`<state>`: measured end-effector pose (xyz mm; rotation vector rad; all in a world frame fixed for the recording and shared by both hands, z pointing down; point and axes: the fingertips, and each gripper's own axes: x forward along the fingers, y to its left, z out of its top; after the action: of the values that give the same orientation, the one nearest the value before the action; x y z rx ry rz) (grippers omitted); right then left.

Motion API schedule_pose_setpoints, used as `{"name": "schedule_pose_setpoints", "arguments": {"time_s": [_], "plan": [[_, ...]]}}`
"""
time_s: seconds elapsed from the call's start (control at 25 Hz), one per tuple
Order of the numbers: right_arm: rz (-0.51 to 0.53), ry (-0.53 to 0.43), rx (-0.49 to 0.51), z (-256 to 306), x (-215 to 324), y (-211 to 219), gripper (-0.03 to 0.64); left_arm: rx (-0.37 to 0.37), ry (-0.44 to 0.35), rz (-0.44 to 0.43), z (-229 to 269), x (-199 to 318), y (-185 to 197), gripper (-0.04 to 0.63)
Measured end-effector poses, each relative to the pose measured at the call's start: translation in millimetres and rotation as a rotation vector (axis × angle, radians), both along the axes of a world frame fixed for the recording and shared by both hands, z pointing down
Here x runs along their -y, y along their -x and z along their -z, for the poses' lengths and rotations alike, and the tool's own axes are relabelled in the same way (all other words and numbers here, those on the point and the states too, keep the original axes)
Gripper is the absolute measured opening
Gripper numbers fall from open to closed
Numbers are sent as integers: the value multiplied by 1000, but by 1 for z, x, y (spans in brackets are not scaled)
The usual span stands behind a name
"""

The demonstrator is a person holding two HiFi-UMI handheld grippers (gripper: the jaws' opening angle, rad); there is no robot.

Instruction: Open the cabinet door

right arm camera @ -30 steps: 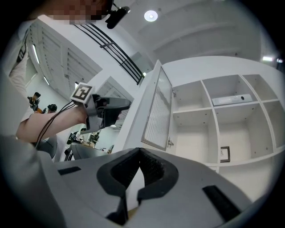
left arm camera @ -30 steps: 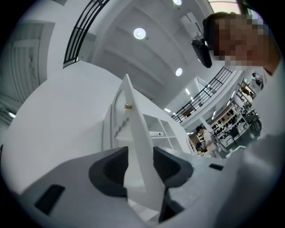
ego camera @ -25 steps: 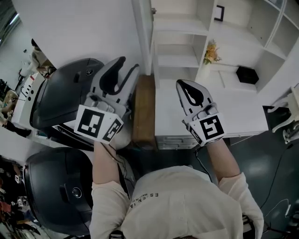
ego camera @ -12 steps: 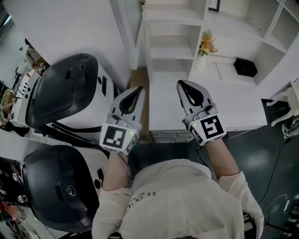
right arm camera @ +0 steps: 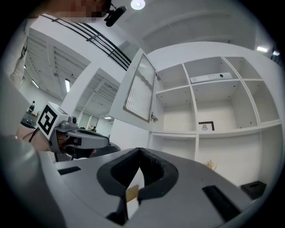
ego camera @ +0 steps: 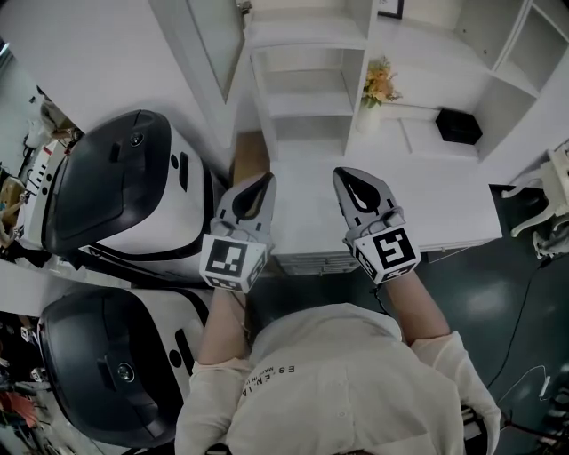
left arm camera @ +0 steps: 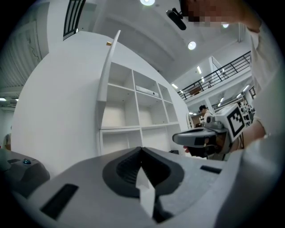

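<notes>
A: Where is the cabinet door (ego camera: 212, 62)?

B: It is swung wide open. In the head view it stands out from the left side of the cabinet (ego camera: 307, 89), angled off to the left. The right gripper view shows its ribbed pane, with small fittings on the edge nearest the shelves.

A: Is either tool on it?

B: No. The left tool (ego camera: 265, 183) has its jaws pressed together with nothing between them, and it is held low, well apart from the door. The right tool (ego camera: 345, 178) is also closed tight and empty. It sits beside the left one with a gap between them, and both point toward the cabinet.

A: What is in the cabinet?

B: White open shelves. A framed picture (ego camera: 388, 7) stands in an upper compartment. Lower down there are flowers (ego camera: 378, 84) in yellow and orange, and a black box (ego camera: 459, 127) off to their right.

A: And below the shelves?

B: A white counter (ego camera: 453, 209) runs along the cabinet's base. Seen from above, the right tool shows over its near part and the left tool over its left end.

A: Anything else nearby?

B: Two white machines (ego camera: 116, 191) with black domed tops stand left of the person (ego camera: 347, 382), whose cream shirt fills the bottom of the head view.
</notes>
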<state>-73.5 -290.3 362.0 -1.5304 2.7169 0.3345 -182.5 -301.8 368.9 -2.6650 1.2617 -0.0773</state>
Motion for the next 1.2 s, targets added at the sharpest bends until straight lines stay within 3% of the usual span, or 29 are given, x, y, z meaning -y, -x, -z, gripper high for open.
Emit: {"name": "schedule_pose_setpoints", "arguments": {"time_s": [0.52, 0.88, 1.2], "plan": [[0, 29, -12, -8, 19, -18, 14, -1, 27, 20, -7, 22, -18, 3], [36, 17, -12, -8, 21, -14, 14, 33, 13, -37, -7, 20, -29, 3], [30, 26, -11, -11, 20, -21, 14, -2, 21, -46, -7, 20, -28, 3]]}}
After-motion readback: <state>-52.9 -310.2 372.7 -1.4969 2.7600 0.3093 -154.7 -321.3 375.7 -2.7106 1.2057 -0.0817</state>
